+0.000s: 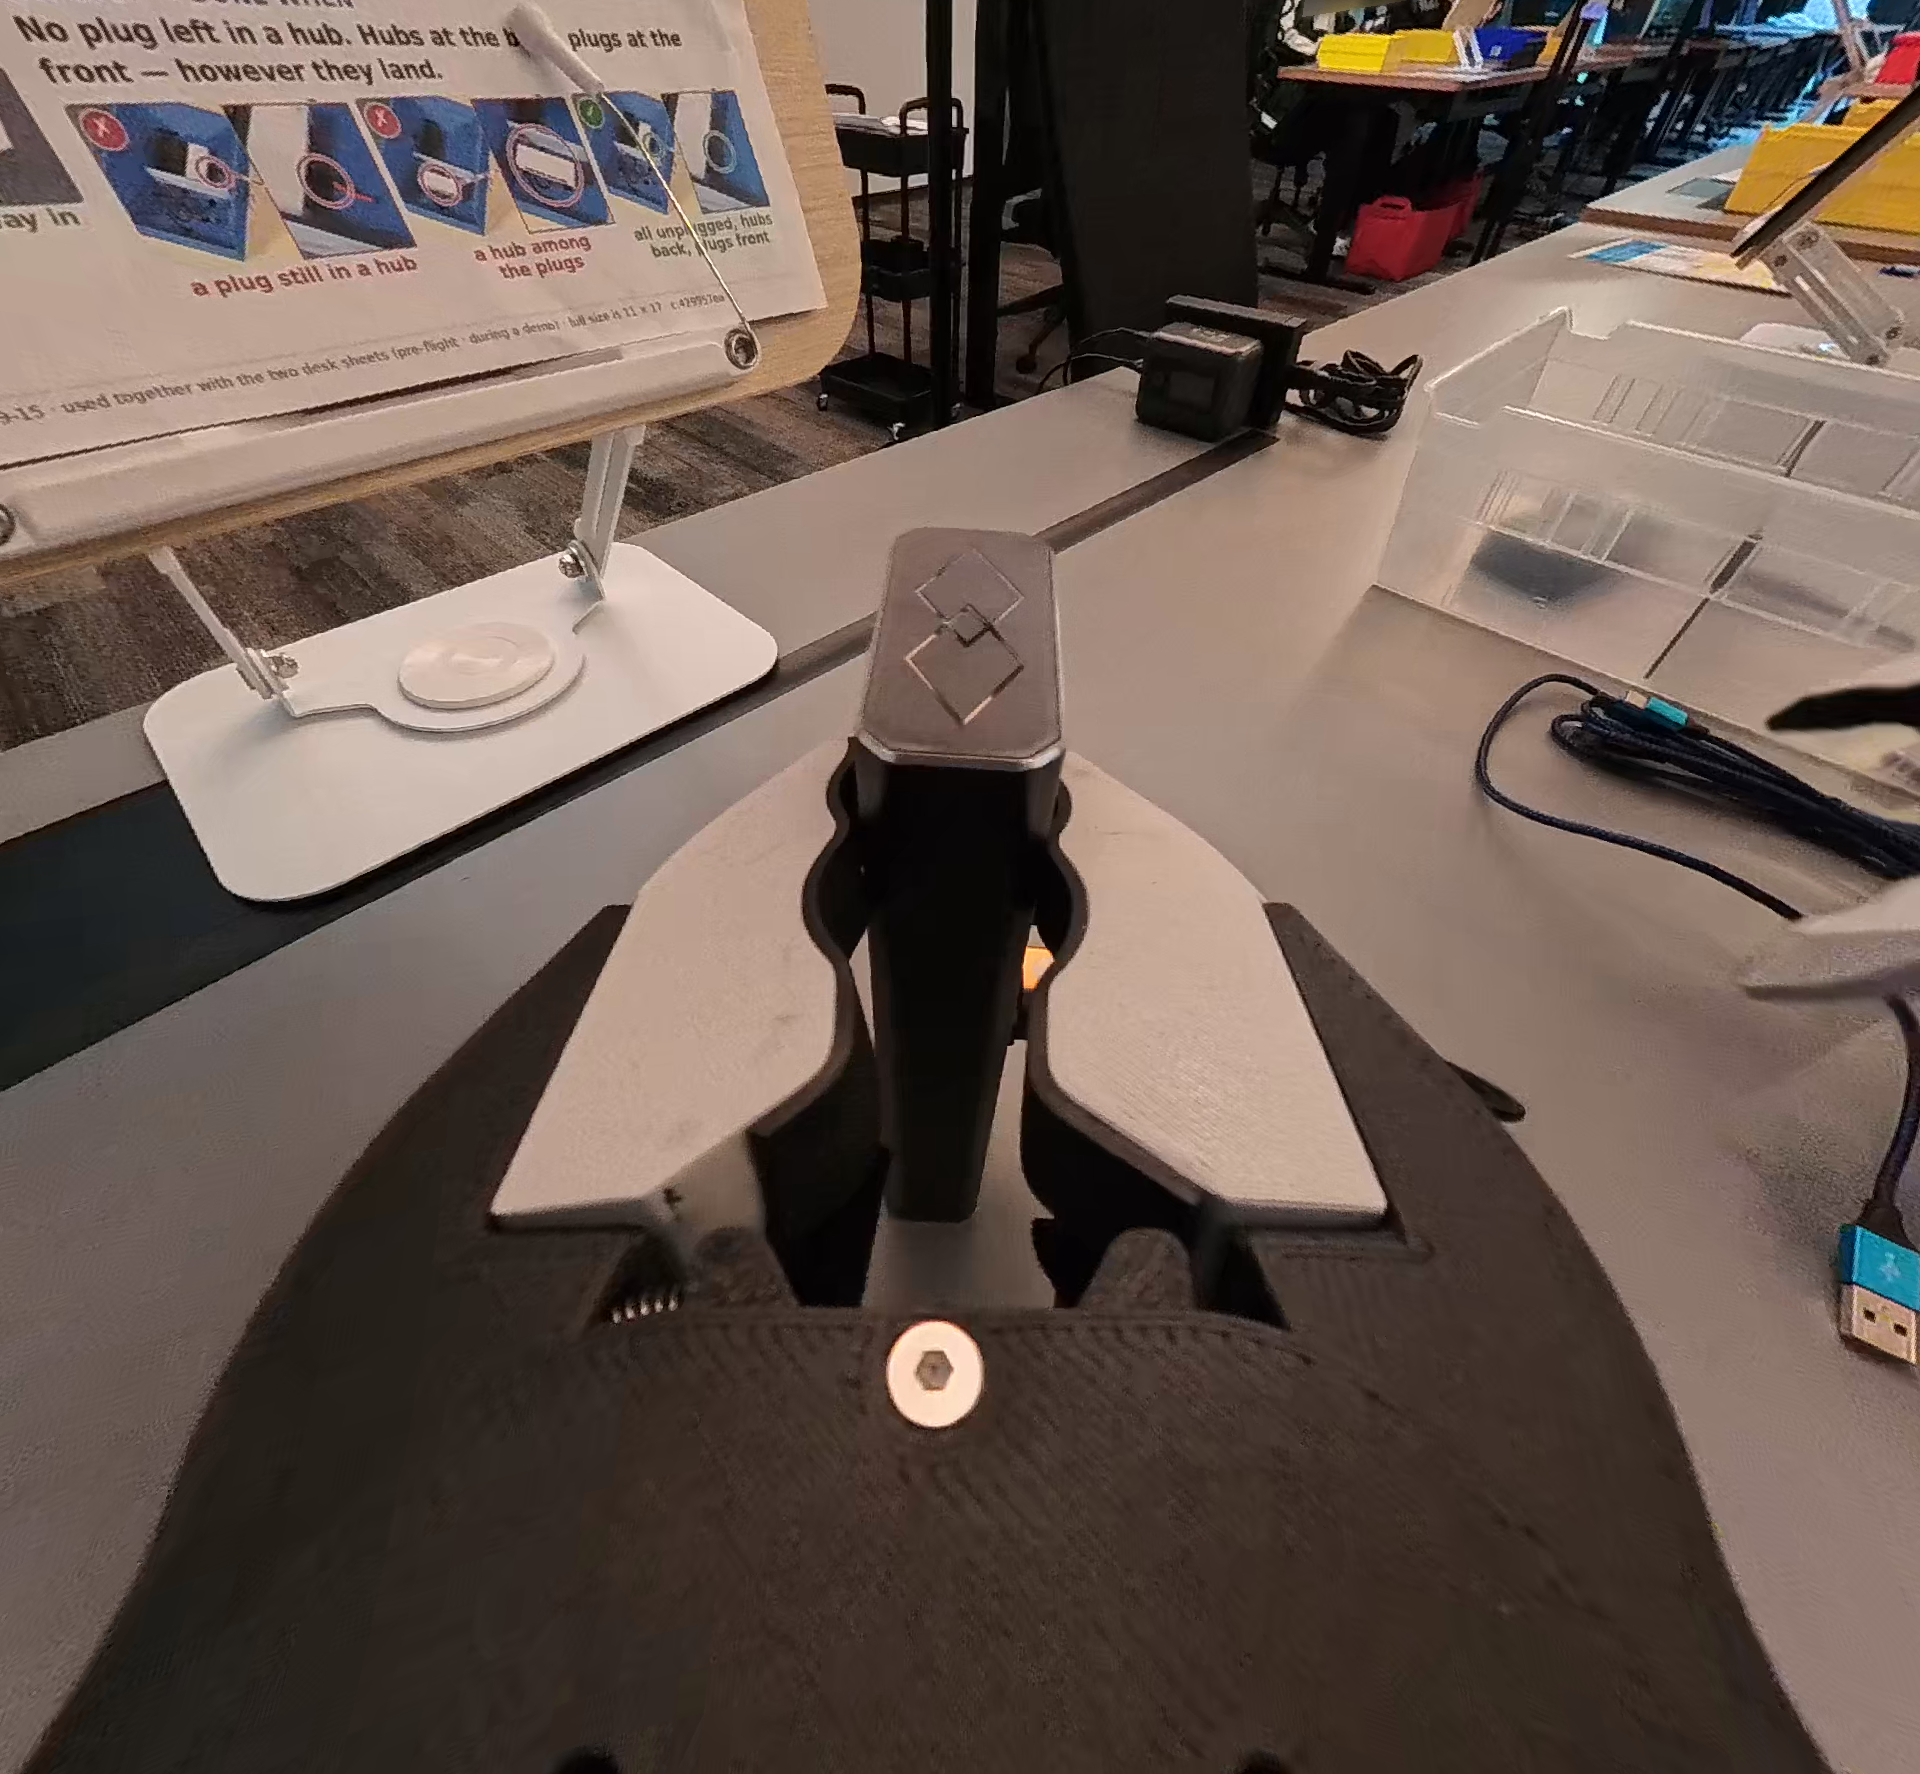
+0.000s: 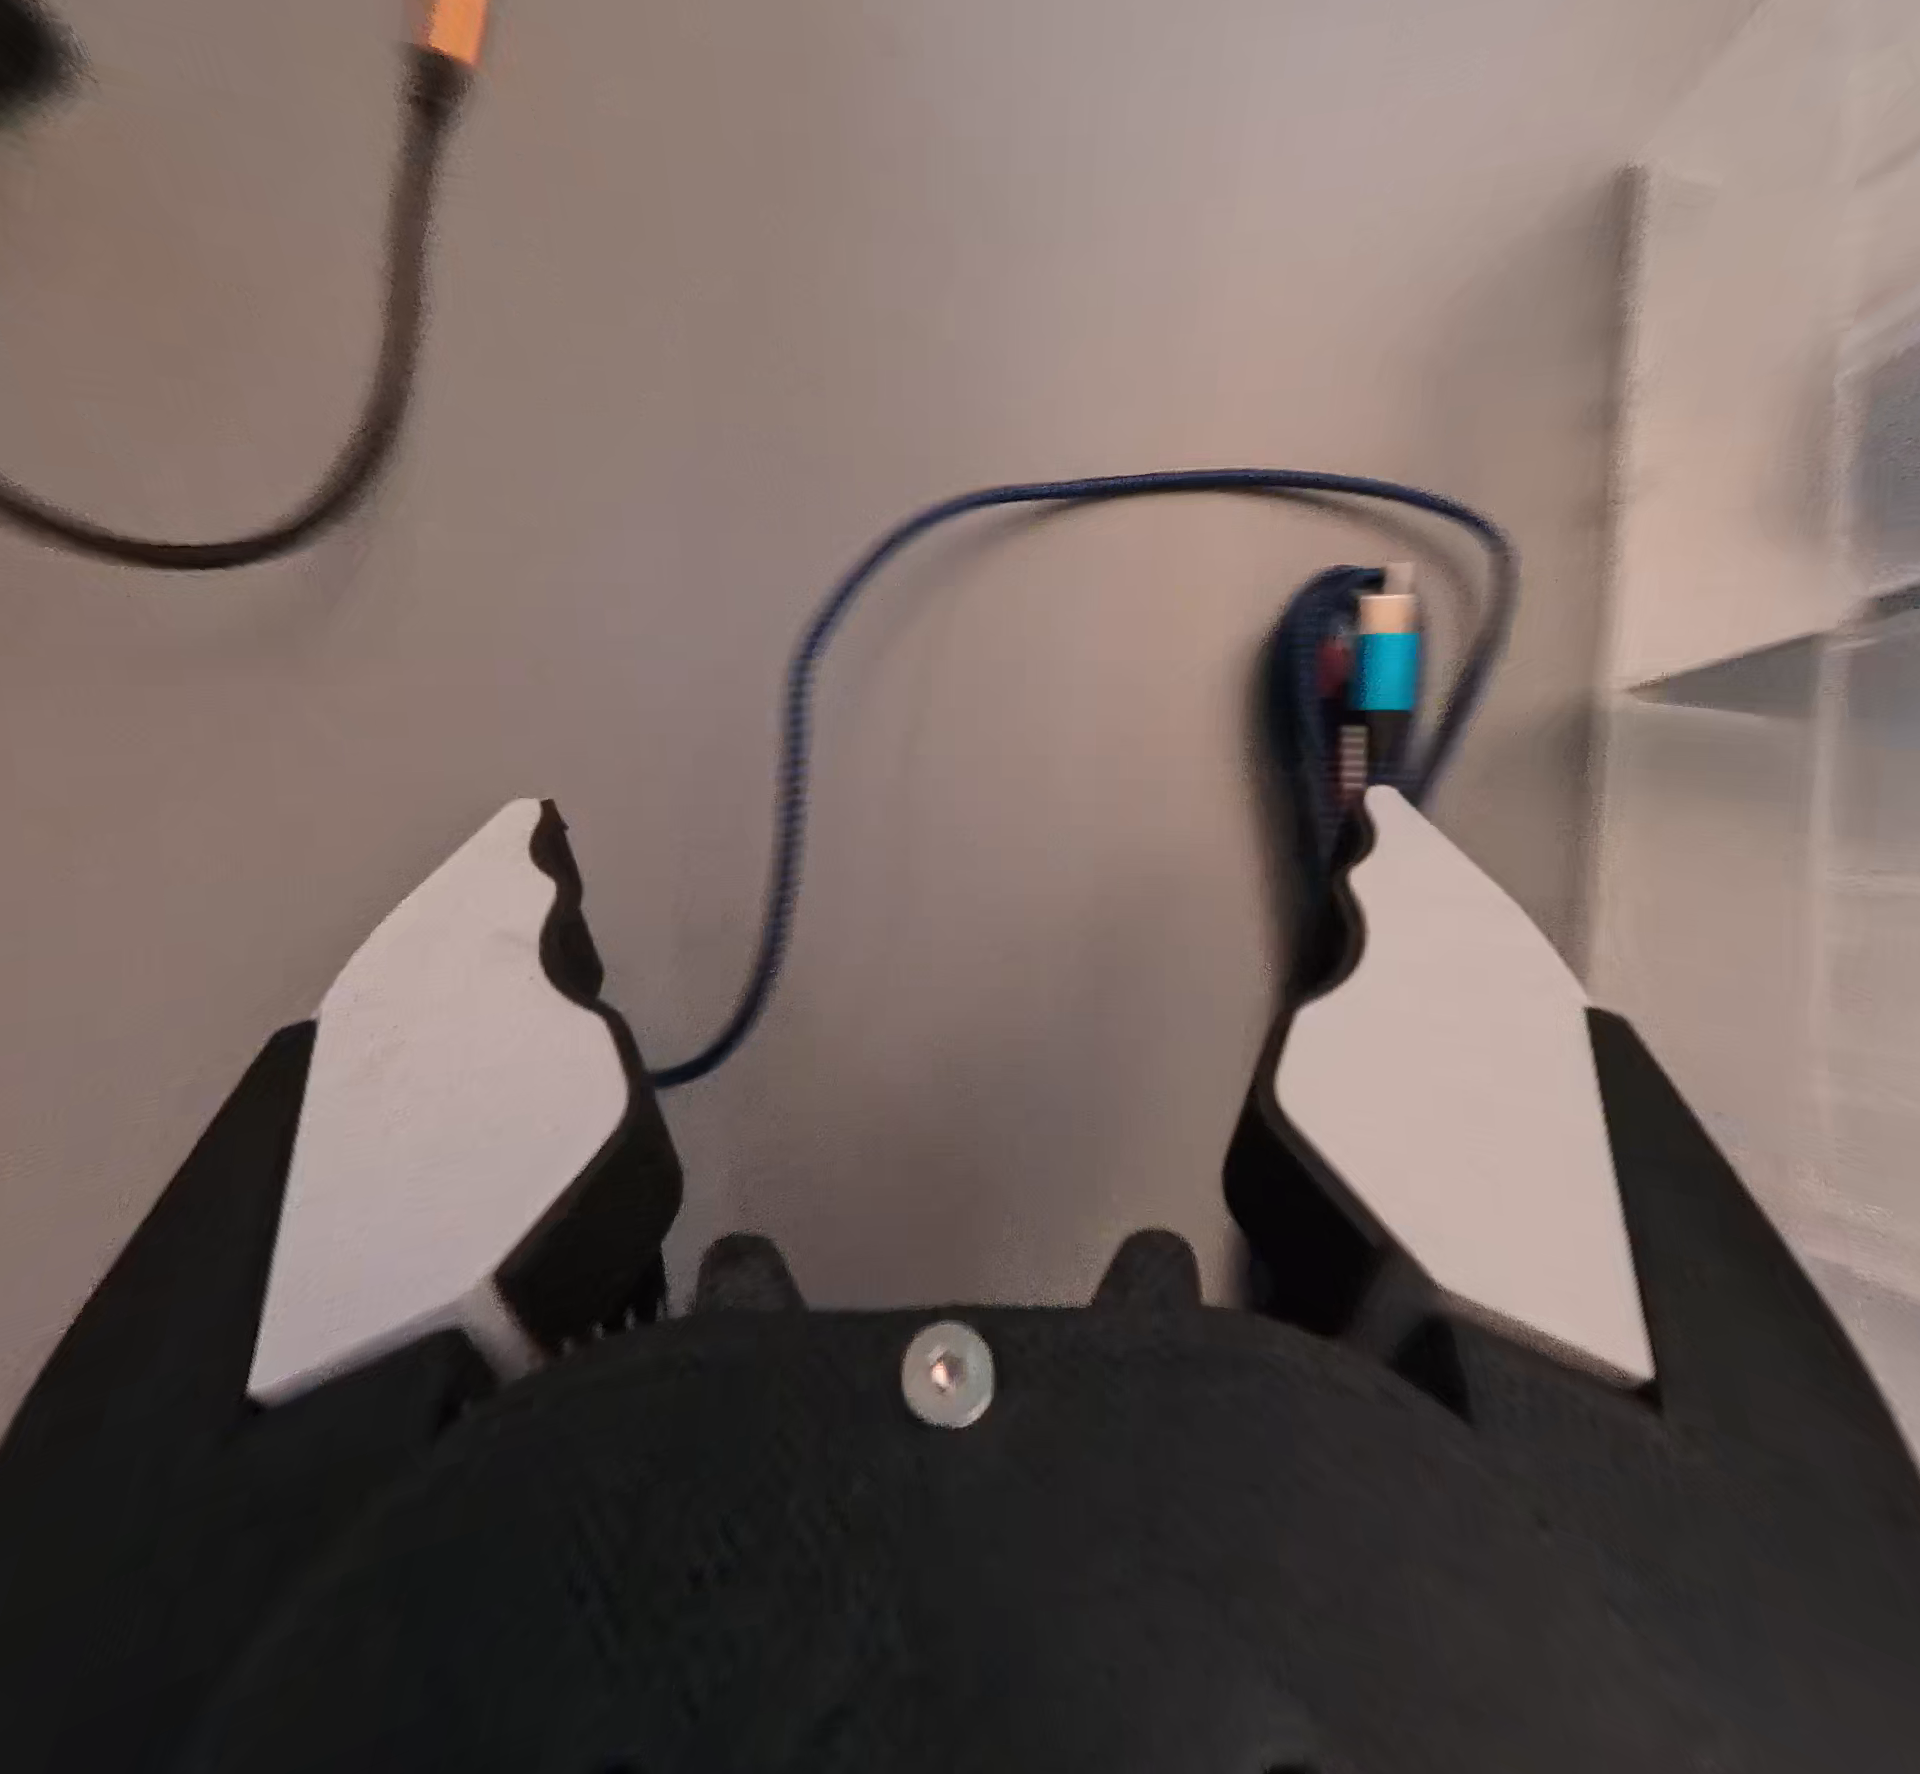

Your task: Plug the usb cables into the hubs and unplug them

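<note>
1. The left gripper (image 1: 958, 789) has its fingers (image 1: 717, 1018) clamped on a dark USB hub (image 1: 961, 685), which stands upright between them above the grey table (image 1: 1299, 893), its metal end face with a diamond pattern turned up toward the camera.
2. The right gripper (image 2: 961, 810) hangs over the table with its fingers (image 2: 457, 1049) wide apart and nothing between them; the view is blurred.
3. A blue braided cable (image 2: 800, 737) lies in a loop on the table ahead of the right gripper, its bundled part with a teal plug (image 2: 1387, 670) just beside the right fingertip.
4. In the left wrist view a teal-sleeved USB-A plug (image 1: 1875, 1298) hangs at the right edge of the picture, near the table's front.
5. A black cable with an orange plug (image 2: 449, 10) lies toward the left, well apart from the blue one.
6. A clear plastic box (image 1: 1662, 477) sits on the table's far right side.
7. An instruction sheet on a white stand (image 1: 457, 706) is at the far left.
8. A small black camera (image 1: 1210, 374) rests on the far edge.
</note>
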Tool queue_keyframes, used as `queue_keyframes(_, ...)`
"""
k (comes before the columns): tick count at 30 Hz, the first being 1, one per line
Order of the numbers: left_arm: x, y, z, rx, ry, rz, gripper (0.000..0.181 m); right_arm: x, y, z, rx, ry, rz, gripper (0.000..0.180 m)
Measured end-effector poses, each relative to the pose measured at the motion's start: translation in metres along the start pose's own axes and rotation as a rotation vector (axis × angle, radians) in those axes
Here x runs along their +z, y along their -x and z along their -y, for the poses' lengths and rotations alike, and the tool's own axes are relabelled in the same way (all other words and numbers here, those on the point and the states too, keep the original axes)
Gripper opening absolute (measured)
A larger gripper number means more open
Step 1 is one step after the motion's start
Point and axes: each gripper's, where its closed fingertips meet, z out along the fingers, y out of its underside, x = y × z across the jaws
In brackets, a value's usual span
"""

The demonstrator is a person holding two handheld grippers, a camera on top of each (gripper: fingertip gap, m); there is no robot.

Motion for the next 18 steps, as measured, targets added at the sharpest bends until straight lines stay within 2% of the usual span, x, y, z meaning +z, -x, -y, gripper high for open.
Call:
queue_keyframes(2,0.000,-0.001,0.000,0.000,0.001,-0.006,0.028,0.008,-0.026,-0.006,-0.055,0.098,-0.137,0.132)
queue_keyframes(4,0.000,-0.002,0.000,-0.003,0.003,-0.012,0.028,0.013,-0.031,-0.012,-0.014,0.151,-0.071,0.122)
queue_keyframes(6,0.001,-0.001,0.000,-0.012,-0.001,-0.016,0.028,0.015,-0.038,-0.019,0.061,0.196,0.006,0.120)
queue_keyframes(9,0.001,-0.002,0.000,-0.020,-0.004,-0.025,0.029,0.019,-0.054,-0.034,0.085,0.285,0.038,0.118)
queue_keyframes(14,0.002,-0.004,0.000,-0.014,-0.002,-0.029,0.029,0.019,-0.058,-0.039,0.051,0.324,0.024,0.107)
queue_keyframes(15,0.002,-0.004,0.000,-0.014,-0.002,-0.029,0.029,0.018,-0.055,-0.039,0.051,0.324,0.022,0.101)
queue_keyframes(16,0.002,-0.004,0.000,-0.015,-0.003,-0.030,0.029,0.016,-0.051,-0.037,0.041,0.317,0.029,0.086)
queue_keyframes(18,0.002,-0.004,0.000,-0.021,-0.004,-0.032,0.029,0.014,-0.037,-0.032,-0.002,0.274,0.071,0.027)
